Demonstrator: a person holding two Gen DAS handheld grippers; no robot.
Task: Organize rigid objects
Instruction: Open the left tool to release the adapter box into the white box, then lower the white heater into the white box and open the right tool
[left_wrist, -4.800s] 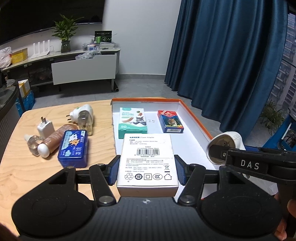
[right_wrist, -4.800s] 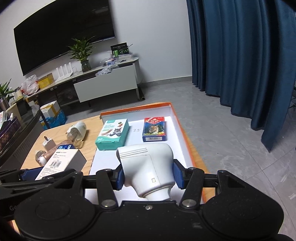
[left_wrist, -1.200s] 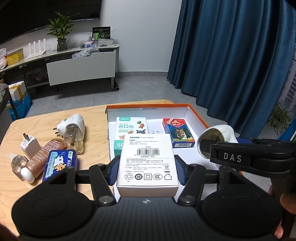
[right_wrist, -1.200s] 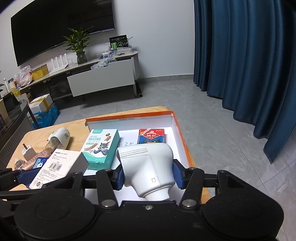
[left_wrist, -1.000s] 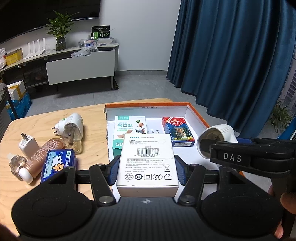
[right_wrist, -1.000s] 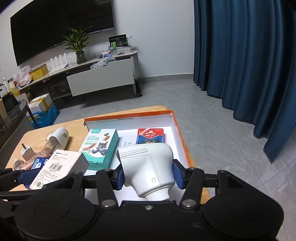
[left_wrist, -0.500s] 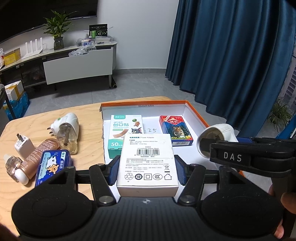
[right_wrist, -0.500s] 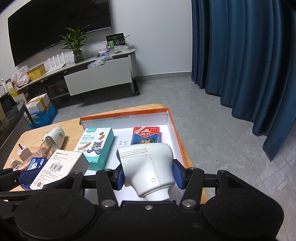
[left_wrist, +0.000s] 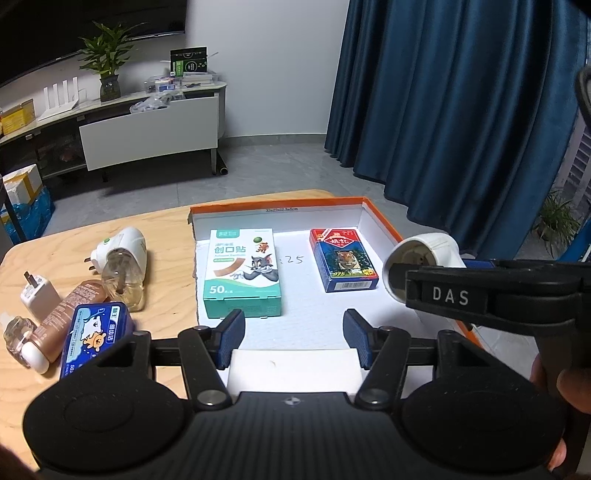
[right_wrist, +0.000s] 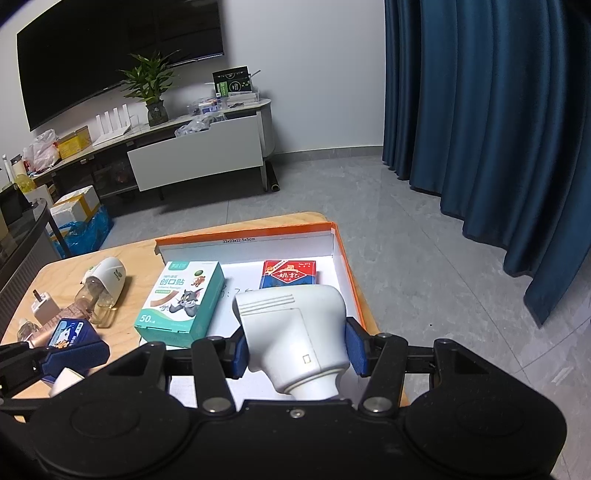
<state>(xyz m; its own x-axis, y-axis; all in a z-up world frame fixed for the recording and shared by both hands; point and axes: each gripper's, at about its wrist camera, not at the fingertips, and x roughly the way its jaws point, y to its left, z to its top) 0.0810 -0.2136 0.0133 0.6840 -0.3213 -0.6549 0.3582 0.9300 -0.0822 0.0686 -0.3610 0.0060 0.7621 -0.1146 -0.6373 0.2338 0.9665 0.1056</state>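
My left gripper (left_wrist: 293, 336) is open. The white adapter box (left_wrist: 293, 367) lies flat just below its fingers at the near end of the orange-rimmed tray (left_wrist: 380, 218). My right gripper (right_wrist: 295, 349) is shut on a white plug-in device (right_wrist: 295, 332) and holds it above the tray's near right part; the device also shows in the left wrist view (left_wrist: 421, 258). In the tray lie a green bandage box (left_wrist: 242, 271) and a blue card pack (left_wrist: 343, 264).
On the wooden table (left_wrist: 166, 236) left of the tray lie a white mosquito-repellent plug (left_wrist: 122, 262), a white charger (left_wrist: 37, 295), a brown tube (left_wrist: 70, 302), a small clear bottle (left_wrist: 16, 334) and a blue tin (left_wrist: 96, 332). The table's right edge runs beside the tray.
My left gripper has opened and let go of the white adapter box, which now lies lower in the tray. The right gripper still holds the white device.
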